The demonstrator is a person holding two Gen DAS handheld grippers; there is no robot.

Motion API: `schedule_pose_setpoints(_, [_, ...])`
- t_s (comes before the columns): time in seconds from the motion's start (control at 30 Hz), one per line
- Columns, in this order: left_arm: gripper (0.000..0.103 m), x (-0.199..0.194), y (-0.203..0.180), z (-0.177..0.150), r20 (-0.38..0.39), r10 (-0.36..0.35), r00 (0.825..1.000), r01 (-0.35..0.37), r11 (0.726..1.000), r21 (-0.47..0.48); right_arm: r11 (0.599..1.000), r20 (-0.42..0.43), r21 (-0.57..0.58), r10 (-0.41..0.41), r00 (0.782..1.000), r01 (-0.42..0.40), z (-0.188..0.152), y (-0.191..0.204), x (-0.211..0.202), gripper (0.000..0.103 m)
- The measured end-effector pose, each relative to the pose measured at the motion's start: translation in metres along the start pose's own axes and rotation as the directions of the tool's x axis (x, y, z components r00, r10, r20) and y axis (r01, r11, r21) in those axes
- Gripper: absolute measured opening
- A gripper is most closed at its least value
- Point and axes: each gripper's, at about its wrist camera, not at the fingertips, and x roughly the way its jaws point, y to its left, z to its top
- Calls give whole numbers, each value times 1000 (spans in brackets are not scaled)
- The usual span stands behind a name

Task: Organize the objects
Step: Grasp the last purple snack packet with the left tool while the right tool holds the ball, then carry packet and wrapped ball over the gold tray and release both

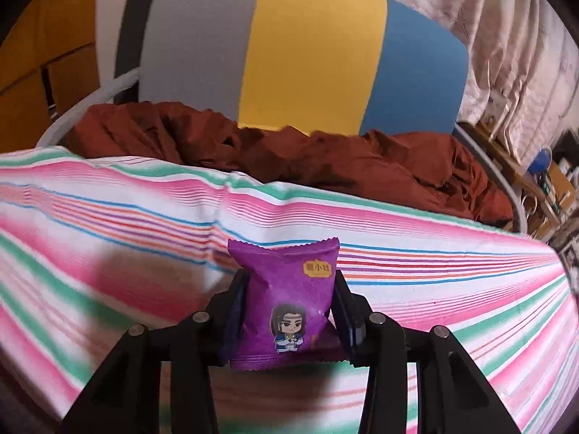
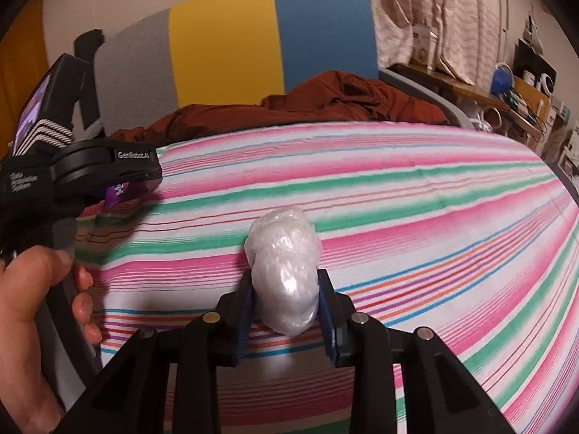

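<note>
Both tongs loaded: the left gripper (image 1: 289, 289) is clamped on a purple snack packet (image 1: 286, 300), the right gripper (image 2: 286, 289) on a clear plastic-wrapped bundle (image 2: 286, 275), over a striped tablecloth (image 1: 434, 253).

Each item sits squarely between its own pads, its far end reaching past the fingertips — the packet upright with its crimped top edge up, the bundle bulging above the jaws. Neither shows clear contact with the cloth, though the packet's lower edge is hard to read. From the right wrist view the left gripper (image 2: 108, 177) works at the table's left side, well apart from the bundle, a hand (image 2: 39, 311) on its handle. The pick-up step looks complete; next, presumably, comes carrying each item to its place — no container is in view, so the destination cannot be told. A rust-red cloth (image 1: 289, 159) lies heaped on the chair (image 1: 315, 54) beyond.
</note>
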Motion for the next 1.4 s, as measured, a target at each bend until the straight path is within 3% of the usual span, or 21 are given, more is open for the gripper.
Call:
schedule_pose_setpoints(0.27, [44,-72,41,-17,84,-14,996,21,996,-86,995,35,-59,80,996,-78,2,24,-16,31])
schedule_pose_setpoints(0.43, [44,-137,66,-30,159,-59,985,80,989,-123,987,50,-91,139,989,-134,-3,52,-34,31])
schedule_pose_setpoints(0.57, [44,-188,80,-42,216,-87,972,111,989,-102,978,58,-115,180,982,-172,-6,73,-51,31])
schedule_pose_setpoints(0.7, [45,-228,102,-57,251,-69,965,92,992,-84,965,71,-134,235,969,-224,-5,93,-71,31])
schedule_pose_setpoints(0.97, [45,-280,164,-99,248,15,969,11,995,-102,887,36,-204,429,903,-414,-8,152,-105,31])
schedule_pose_setpoints(1.13, [45,-297,207,-131,218,78,973,-44,986,-158,823,-39,-270,509,860,-500,-14,198,-112,31])
schedule_pose_setpoints(1.33, [45,-302,244,-168,171,139,975,-102,973,-205,769,-142,-333,531,835,-545,-21,244,-108,31])
schedule_pose_setpoints(1.4, [45,-301,254,-176,156,150,976,-113,968,-222,765,-173,-345,517,838,-543,-24,257,-102,31])
